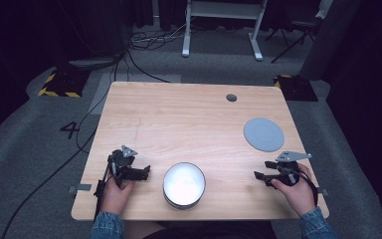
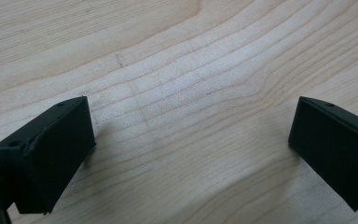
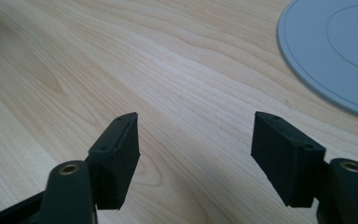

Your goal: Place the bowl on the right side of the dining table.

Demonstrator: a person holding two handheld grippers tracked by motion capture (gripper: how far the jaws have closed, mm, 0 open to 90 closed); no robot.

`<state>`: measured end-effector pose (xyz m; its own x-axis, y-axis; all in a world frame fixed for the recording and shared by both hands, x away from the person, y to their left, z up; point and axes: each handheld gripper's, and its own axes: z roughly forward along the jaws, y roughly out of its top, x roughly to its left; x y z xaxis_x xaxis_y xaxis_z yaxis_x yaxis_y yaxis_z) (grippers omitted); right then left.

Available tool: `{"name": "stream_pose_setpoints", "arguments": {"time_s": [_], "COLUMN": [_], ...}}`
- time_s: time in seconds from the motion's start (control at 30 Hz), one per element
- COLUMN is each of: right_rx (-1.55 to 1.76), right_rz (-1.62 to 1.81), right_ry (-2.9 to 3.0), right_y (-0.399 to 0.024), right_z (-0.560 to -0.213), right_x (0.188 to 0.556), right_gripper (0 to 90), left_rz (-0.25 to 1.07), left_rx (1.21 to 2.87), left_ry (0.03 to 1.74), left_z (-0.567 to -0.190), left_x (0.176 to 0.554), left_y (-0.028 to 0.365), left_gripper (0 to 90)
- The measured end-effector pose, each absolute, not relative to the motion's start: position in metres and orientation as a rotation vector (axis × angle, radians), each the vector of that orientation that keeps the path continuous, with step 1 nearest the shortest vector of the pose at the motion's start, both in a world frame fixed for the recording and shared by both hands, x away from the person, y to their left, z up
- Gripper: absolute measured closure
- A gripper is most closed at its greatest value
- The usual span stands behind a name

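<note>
Left gripper point(image 1: 140, 173) and right gripper point(image 1: 260, 177): fingers spread wide, holding nothing, low over the tabletop point(image 1: 179, 124). White bowl point(image 1: 184, 184) sits near edge, between them. Grey disc point(image 1: 263, 134) lies far right.

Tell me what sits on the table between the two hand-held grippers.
A white bowl sits between the left hand-held gripper and the right hand-held gripper, nearer the left one. The high view shows it.

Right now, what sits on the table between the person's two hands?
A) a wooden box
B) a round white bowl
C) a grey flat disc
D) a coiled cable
B: in the high view the round white bowl sits near the table's front edge between the left gripper and the right gripper.
</note>
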<state>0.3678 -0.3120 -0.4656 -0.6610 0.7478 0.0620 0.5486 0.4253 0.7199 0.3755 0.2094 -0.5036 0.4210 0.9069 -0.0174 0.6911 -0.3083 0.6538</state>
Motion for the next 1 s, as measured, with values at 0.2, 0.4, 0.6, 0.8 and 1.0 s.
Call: {"name": "stream_pose_setpoints", "arguments": {"time_s": [0.2,0.4,0.6,0.8,1.0], "right_rx": [1.090,1.055,1.021,0.984,0.916], "right_rz": [1.075,1.082,1.049,1.093,1.116], "right_ry": [2.432,2.449,2.459,2.474,2.519], "right_y": [-0.305,-0.297,-0.289,-0.275,-0.252], "right_z": [-0.441,-0.430,-0.424,-0.416,-0.410], "right_x": [0.366,0.364,0.362,0.360,0.366], "right_gripper": [33.2,33.0,32.9,32.9,33.0], "left_rz": [0.482,0.482,0.482,0.476,0.474], "left_rx": [2.094,2.094,2.094,2.096,2.088], "left_ry": [1.346,1.346,1.346,1.345,1.355], "left_z": [-0.504,-0.504,-0.504,-0.504,-0.504], "left_x": [0.375,0.376,0.376,0.375,0.371], "left_y": [0.209,0.209,0.209,0.209,0.209], "left_gripper": [0.3,0.3,0.3,0.3,0.4]}}
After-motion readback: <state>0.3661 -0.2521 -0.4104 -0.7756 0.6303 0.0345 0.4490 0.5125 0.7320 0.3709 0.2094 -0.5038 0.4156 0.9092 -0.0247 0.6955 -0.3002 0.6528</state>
